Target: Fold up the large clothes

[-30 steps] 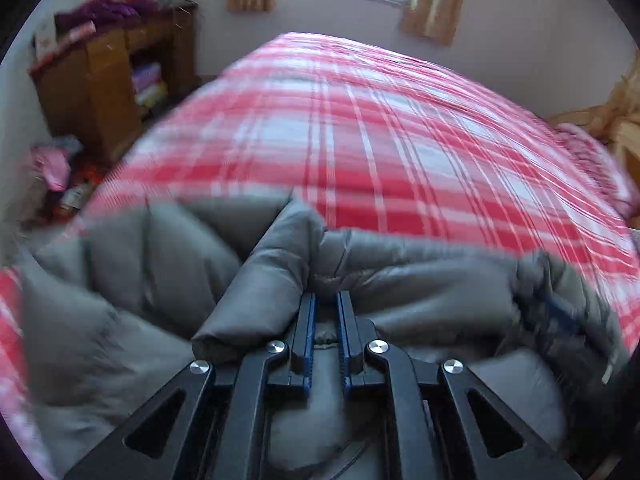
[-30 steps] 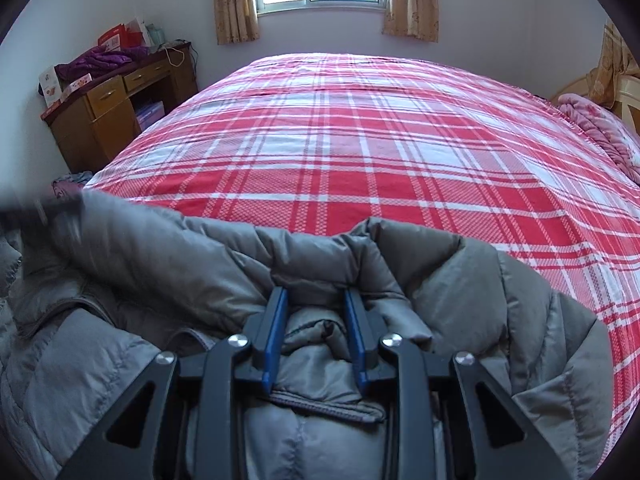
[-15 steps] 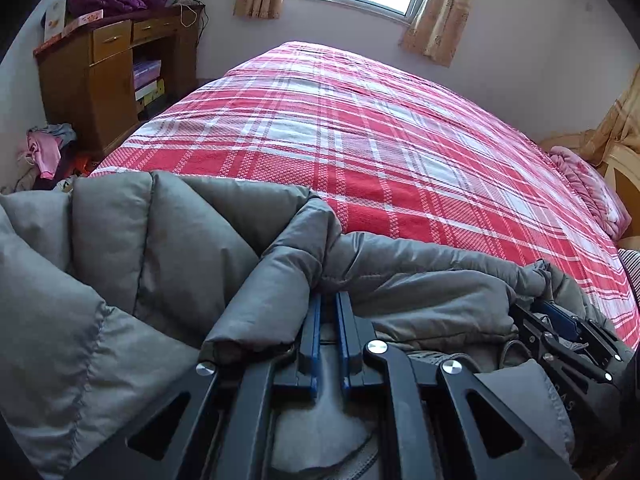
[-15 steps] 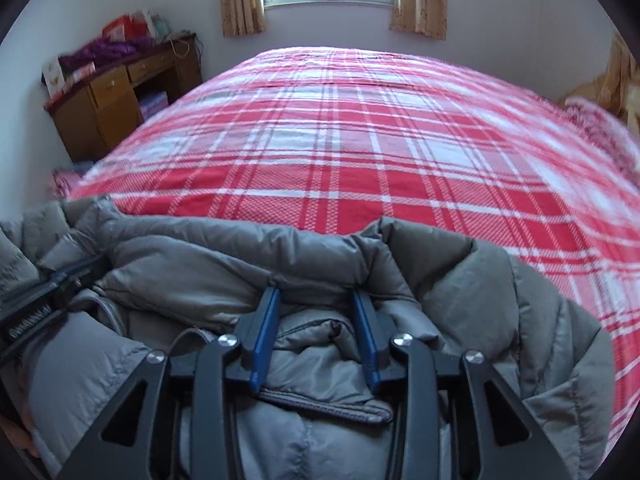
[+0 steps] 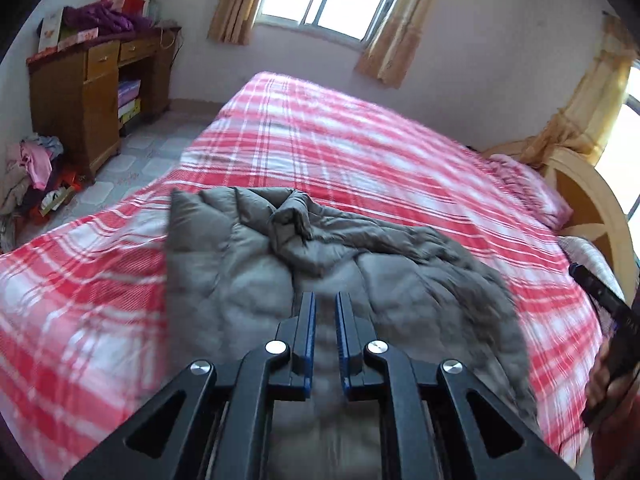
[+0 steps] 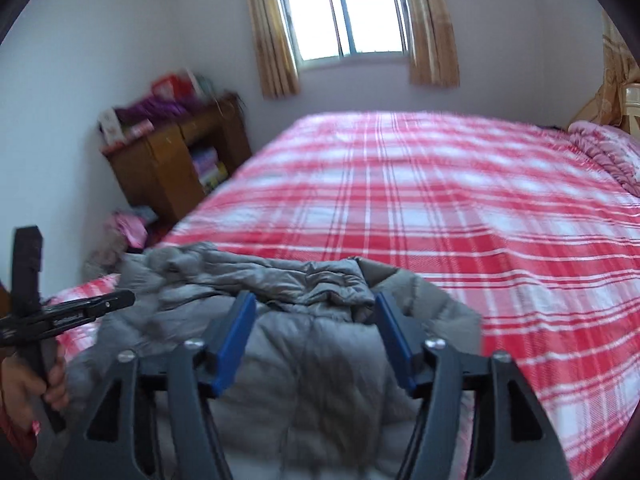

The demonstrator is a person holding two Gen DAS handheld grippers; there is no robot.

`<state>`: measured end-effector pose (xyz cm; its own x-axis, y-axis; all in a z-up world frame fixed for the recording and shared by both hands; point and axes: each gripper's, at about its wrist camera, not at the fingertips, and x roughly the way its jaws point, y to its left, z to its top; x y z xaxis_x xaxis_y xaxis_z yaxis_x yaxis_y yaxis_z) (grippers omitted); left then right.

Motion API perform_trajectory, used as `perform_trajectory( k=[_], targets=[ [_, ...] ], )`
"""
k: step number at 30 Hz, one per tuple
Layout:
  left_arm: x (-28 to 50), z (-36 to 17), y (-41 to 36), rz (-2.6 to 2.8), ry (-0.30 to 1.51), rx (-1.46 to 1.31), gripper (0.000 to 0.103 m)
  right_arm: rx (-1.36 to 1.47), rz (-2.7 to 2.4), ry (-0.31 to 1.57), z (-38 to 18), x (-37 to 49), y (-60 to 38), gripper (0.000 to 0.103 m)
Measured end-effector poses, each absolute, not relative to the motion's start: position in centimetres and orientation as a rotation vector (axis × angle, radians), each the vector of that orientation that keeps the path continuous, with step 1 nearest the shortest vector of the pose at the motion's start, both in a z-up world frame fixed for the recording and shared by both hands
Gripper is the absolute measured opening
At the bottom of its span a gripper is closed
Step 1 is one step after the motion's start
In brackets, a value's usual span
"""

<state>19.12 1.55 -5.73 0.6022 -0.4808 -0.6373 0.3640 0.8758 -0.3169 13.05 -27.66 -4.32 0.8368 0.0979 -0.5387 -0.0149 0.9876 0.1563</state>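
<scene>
Nearest in the left wrist view, the left gripper is seen with its blue pads drawn close together, a narrow gap between them and nothing pinched, hovering above the grey puffer jacket. In the right wrist view the right gripper is spread wide, also empty, with the jacket's bunched collar edge lying just beyond its tips. The jacket is lying on the near end of the bed, on the red plaid sheet, puffy and rumpled, with a twisted lump sticking up near its far edge. So a fold looks freshly laid down, and the next bit is probably best done slowly: the lump should be flattened and air pressed out before another fold is tried, otherwise the padding will likely spring back. Edges should be pinched at a seam, not the slippery middle. Further off, a wooden desk and a clothes pile can be seen by the wall, well apart from everything.
</scene>
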Motion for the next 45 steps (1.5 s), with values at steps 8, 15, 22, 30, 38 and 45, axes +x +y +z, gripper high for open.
perform_trajectory(
  k=[8,15,22,30,38,45],
  targets=[
    [3.1,-4.4,9.9,-0.479,0.747,-0.252,0.012,0.152,0.072,0.487,0.2,-8.9,-32.0,0.081],
    [-5.4,-9.1,11.6,-0.365,0.798,-0.222,0.061,0.138,0.127,0.621,-3.5,-18.7,-31.2,0.086],
    [-7.0,-11.2,14.6,-0.309,0.866,-0.345,0.062,0.211,0.149,0.744,-10.5,-19.7,-28.7,0.086],
    [-9.0,-11.9,14.3,-0.297,0.860,-0.164,0.062,0.259,0.092,0.891,-16.5,-21.5,-27.4,0.086],
    [-9.7,-13.9,14.5,-0.419,0.954,-0.172,0.062,0.444,0.171,0.973,-19.7,-20.5,-27.1,0.086],
    [-9.1,-14.2,14.9,-0.423,0.931,-0.238,0.062,0.404,0.175,0.996,-20.2,-19.1,-25.9,0.073]
  ],
)
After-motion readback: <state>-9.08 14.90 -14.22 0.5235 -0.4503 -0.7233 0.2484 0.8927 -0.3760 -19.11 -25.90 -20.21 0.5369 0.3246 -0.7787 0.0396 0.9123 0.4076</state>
